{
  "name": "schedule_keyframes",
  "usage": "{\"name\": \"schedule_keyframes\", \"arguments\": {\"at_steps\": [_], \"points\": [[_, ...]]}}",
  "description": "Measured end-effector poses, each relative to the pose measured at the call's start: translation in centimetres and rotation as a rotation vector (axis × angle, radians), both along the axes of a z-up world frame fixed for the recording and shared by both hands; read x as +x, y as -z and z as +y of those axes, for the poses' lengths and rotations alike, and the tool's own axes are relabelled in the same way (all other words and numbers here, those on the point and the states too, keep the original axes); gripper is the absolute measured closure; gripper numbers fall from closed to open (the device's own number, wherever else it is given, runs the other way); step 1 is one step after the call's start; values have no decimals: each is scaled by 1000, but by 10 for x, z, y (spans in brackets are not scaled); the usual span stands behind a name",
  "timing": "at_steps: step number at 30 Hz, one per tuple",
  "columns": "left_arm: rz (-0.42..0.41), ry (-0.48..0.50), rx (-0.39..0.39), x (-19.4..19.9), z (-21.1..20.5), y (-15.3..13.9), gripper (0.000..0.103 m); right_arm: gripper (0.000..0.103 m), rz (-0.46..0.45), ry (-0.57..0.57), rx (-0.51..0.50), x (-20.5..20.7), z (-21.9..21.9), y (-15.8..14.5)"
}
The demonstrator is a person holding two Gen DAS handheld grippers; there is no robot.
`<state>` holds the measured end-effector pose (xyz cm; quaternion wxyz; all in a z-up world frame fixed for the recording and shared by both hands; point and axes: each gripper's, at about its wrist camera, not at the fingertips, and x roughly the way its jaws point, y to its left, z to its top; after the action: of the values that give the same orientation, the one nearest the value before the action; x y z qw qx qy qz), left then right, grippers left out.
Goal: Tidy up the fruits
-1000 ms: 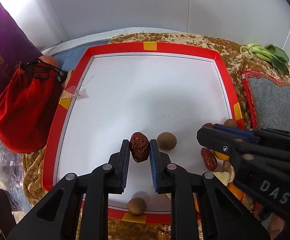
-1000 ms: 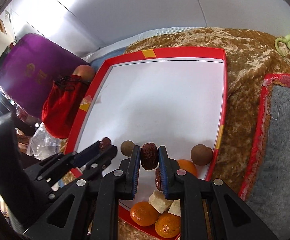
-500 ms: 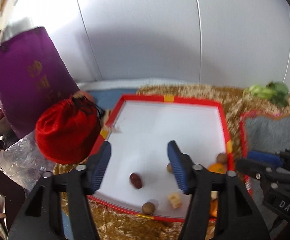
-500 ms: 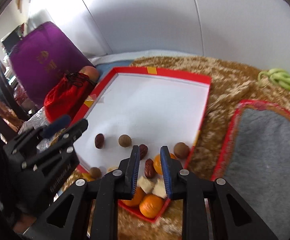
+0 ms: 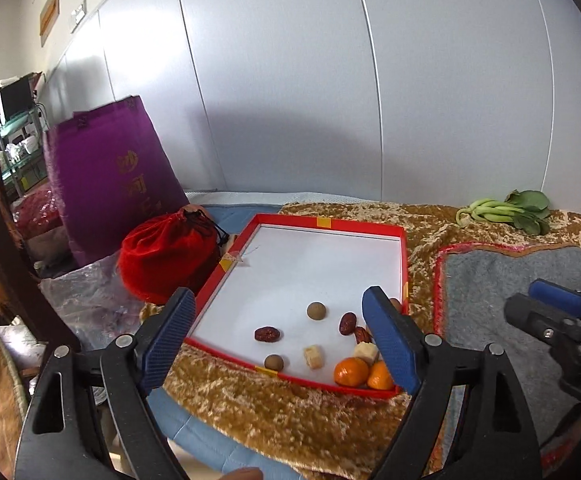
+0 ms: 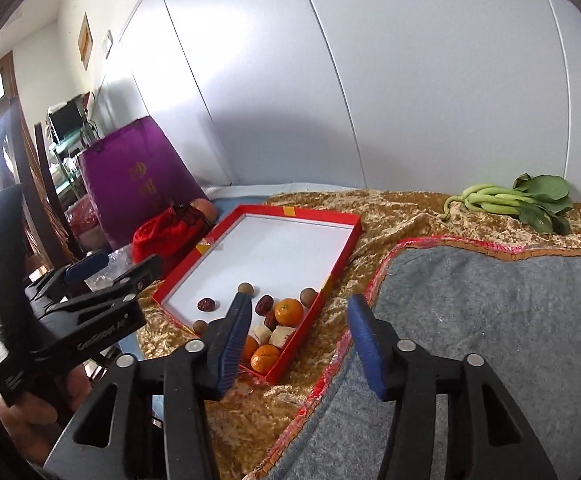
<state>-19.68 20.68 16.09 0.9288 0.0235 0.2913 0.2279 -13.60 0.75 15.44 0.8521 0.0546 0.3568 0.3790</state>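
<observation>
A red-rimmed white tray (image 5: 322,223) (image 6: 290,211) lies on the gold cloth. In its near part lie red dates (image 5: 267,334) (image 6: 206,304), round brown longans (image 5: 316,311) (image 6: 245,289), pale cubes (image 5: 314,356) (image 6: 281,335) and oranges (image 5: 351,371) (image 6: 289,311). My left gripper (image 5: 286,340) is open and empty, held back above the tray's near edge. My right gripper (image 6: 298,340) is open and empty, above the cloth to the right of the tray.
A red drawstring pouch (image 5: 166,258) (image 6: 164,234) and a purple bag (image 5: 110,184) (image 6: 138,184) stand left of the tray. A grey mat (image 5: 506,292) (image 6: 490,320) lies to the right. Green bok choy (image 5: 502,212) (image 6: 518,200) lies at the back right.
Both grippers let go of the dates they held, opened wide and pulled back and up from the tray. The dates now lie in the tray.
</observation>
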Motion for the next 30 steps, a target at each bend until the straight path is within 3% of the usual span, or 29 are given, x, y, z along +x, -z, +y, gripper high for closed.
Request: {"name": "schedule_keyframes", "arguments": {"at_steps": [6,11,15,20,30], "points": [[-59,-51,37,-25,-11,-34,0,49,-91,-34,18,-21,-7,-27],[-110,-66,87,-43,-19,-54,0,38,-216,-37,37,-43,-14,-51],[-113,-65,79,-51,-18,-63,0,29,-302,-54,57,-60,-17,-67],[-143,-88,123,-63,-22,-75,0,24,-346,-65,40,-73,-14,-72],[-164,-131,92,-72,-17,-84,0,24,-369,-99,10,-85,-6,-70]]}}
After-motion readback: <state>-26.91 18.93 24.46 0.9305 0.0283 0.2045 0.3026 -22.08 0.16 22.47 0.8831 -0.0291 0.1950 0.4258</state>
